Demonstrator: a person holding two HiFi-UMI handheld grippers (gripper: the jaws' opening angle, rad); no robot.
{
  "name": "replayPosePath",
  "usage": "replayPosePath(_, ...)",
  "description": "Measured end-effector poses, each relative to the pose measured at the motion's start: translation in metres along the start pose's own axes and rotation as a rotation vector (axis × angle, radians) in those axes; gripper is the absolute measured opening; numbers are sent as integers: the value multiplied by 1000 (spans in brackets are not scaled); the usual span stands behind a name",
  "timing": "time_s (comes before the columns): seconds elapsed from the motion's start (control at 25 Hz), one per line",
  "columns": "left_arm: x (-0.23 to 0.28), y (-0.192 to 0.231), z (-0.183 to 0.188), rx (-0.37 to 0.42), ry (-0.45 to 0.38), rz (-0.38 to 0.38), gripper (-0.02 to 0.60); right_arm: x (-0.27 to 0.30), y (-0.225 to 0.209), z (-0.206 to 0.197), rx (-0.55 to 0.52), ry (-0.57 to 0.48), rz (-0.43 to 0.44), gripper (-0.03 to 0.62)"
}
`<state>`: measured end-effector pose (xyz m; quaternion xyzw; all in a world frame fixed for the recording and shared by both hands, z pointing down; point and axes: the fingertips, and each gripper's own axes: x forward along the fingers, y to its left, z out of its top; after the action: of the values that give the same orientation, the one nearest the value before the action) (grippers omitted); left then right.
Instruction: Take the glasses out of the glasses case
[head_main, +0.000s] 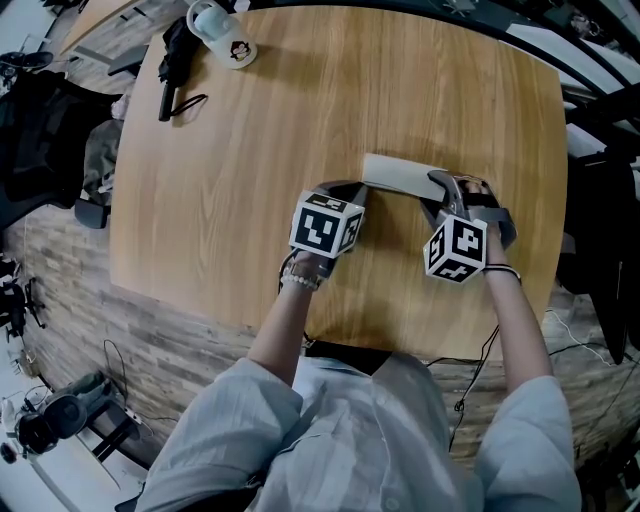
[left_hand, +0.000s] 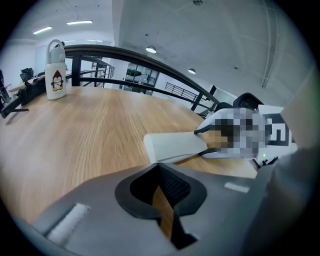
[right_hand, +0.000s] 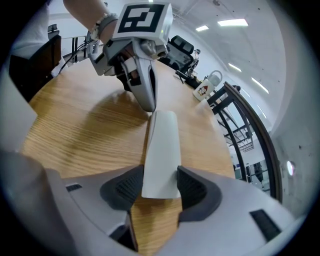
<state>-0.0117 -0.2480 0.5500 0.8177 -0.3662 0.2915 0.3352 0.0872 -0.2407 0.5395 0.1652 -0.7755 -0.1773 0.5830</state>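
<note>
1. The glasses case (head_main: 400, 176) lies flat on the desk (head_main: 250, 150), right of centre in the head view.
2. The right tongs (right_hand: 159, 182) are closed on its near end, one ribbed black pad pressed to each long side.
3. The left tongs (left_hand: 162, 185) hold nothing; only a narrow slit of wood shows between them. Their tips sit just beside the case's other end.
4. In the head view the case's long axis runs left to right, dipping slightly towards the right tongs (head_main: 447, 190).
5. The case is a smooth, matte white oblong with rounded edges. The desk is pale wood with straight grain.
</note>
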Motion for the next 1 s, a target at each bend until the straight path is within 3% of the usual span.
replayPosePath(0.68,0,0,0,-6,6,-11,5,-10,-11,3,96,-67,207,193)
replayPosePath(0.88,0,0,-1,-5,7,-13,5,-20,-16,5,141,-88,185,90)
replayPosePath(1.0,0,1,-1,-7,9,-15,5,-22,-20,7,148,-89,153,64)
